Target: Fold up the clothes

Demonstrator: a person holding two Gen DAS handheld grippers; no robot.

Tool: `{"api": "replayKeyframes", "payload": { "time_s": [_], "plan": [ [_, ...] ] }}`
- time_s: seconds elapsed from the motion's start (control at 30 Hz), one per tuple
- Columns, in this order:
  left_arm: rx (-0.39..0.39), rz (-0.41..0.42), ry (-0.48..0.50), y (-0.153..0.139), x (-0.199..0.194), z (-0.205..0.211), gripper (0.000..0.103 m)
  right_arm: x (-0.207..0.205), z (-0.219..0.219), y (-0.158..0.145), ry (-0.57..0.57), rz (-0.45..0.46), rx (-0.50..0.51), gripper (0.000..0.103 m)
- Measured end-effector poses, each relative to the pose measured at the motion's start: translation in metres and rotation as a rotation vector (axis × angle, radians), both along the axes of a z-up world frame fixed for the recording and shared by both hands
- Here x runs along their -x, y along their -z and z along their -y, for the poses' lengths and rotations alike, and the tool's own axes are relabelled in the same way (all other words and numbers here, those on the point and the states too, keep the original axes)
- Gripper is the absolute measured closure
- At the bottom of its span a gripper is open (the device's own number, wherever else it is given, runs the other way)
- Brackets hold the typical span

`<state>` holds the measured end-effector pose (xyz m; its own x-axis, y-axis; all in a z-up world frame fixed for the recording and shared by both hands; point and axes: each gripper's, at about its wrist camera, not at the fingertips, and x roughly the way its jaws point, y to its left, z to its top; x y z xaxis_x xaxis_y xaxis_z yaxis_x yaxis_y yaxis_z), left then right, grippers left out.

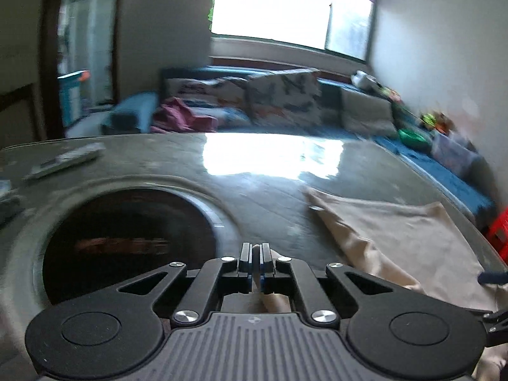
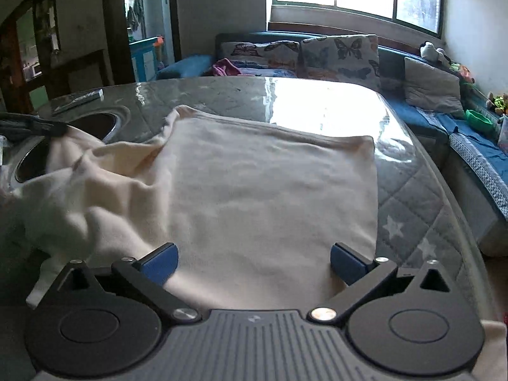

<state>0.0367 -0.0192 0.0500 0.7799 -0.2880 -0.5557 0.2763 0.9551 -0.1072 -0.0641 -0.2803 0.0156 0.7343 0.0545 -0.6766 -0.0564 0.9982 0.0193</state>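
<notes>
Cream garment (image 2: pixel 254 190) on table (image 2: pixel 412 197) — left claw (image 1: pixel 256 255) pinching its fold, right claw (image 2: pixel 254 262) spread wide.

One cream garment (image 2: pixel 260 197), one remote (image 2: pixel 79 98), two butterfly cushions (image 2: pixel 341 55) and one grey cushion (image 2: pixel 431 87) can be counted.

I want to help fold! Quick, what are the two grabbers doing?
Left gripper: shut on the cream cloth.
Right gripper: open, holding nothing, over the cloth.
</notes>
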Motion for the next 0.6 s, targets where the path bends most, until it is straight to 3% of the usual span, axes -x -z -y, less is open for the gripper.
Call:
{"api": "replayKeyframes", "payload": {
  "time_s": [0.3, 0.6],
  "plan": [
    [0.002, 0.120, -0.197, -0.026, 0.049, -0.071, 0.099, 0.014, -0.006, -0.005, 0.021, 0.006, -0.016, 0.000],
    [-0.016, 0.063, -0.329, 0.001, 0.050, -0.108, 0.099, 0.039, -0.036, -0.004, -0.075, 0.026, -0.017, 0.000]
  ]
}}
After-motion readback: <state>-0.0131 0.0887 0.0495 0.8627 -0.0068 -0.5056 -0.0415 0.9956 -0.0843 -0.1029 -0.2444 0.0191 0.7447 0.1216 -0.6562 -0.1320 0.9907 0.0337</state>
